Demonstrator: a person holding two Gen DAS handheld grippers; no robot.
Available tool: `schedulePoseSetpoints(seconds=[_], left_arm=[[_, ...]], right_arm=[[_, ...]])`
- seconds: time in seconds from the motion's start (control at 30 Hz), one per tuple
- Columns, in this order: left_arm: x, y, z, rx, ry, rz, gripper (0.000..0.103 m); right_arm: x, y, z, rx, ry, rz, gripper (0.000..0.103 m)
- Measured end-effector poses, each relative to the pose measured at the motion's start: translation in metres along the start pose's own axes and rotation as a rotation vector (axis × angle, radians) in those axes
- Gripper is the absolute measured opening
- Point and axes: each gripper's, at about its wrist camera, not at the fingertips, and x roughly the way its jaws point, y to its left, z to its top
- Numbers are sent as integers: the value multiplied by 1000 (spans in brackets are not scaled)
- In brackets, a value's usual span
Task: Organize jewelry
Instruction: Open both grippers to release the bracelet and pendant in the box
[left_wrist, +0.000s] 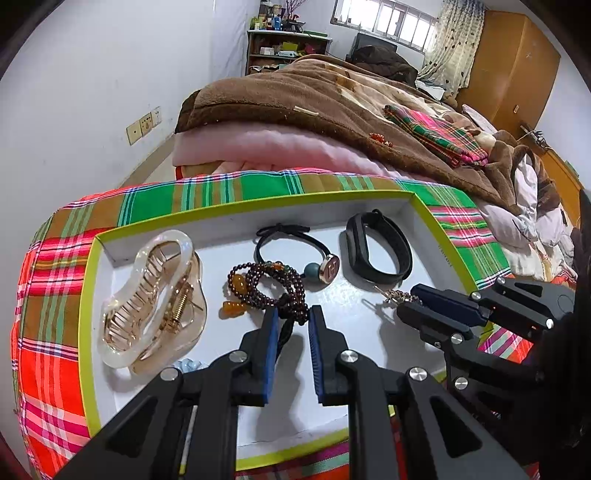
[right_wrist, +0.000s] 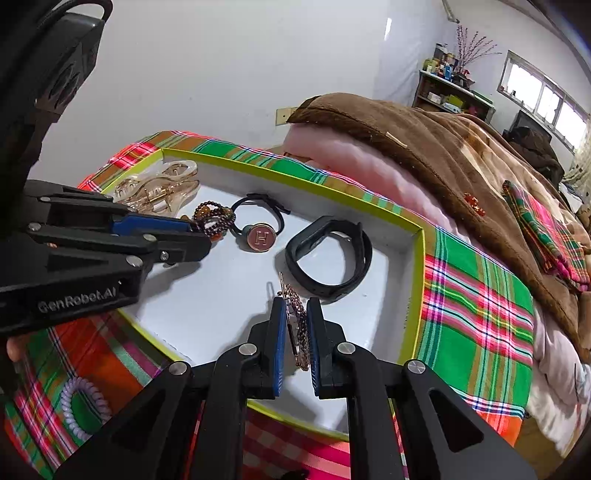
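Observation:
A white tray with a lime rim (left_wrist: 88, 280) (right_wrist: 417, 280) lies on a plaid cloth. In it are a clear amber hair claw (left_wrist: 155, 299) (right_wrist: 159, 184), a dark bead bracelet (left_wrist: 269, 288) (right_wrist: 212, 218), a black hair tie with an H charm (left_wrist: 295, 251) (right_wrist: 260, 236) and a black wristband (left_wrist: 380, 245) (right_wrist: 328, 254). My left gripper (left_wrist: 293, 314) (right_wrist: 199, 236) is open just above the bead bracelet's cord. My right gripper (right_wrist: 295, 306) (left_wrist: 406, 302) is shut on a gold beaded hair clip (right_wrist: 295, 325) (left_wrist: 395, 295) held over the tray floor.
A lilac spiral hair tie (right_wrist: 83, 410) lies on the plaid cloth left of the tray. A small red bead piece (left_wrist: 380, 138) (right_wrist: 472, 203) sits on the brown blanket behind the tray. A folded plaid cloth (left_wrist: 436, 133) lies farther back on the bed.

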Motion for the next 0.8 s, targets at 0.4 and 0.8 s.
schedulePoseSetpoints(seconds=[0.4,0.8], left_arm=[[5,8,-4,-33,13,2,17],[3,10,-6,-44,14,-1,24]], right_arm=[[0,0,0,22,-1,33,12],[-1,1,0,33,4,37,16]])
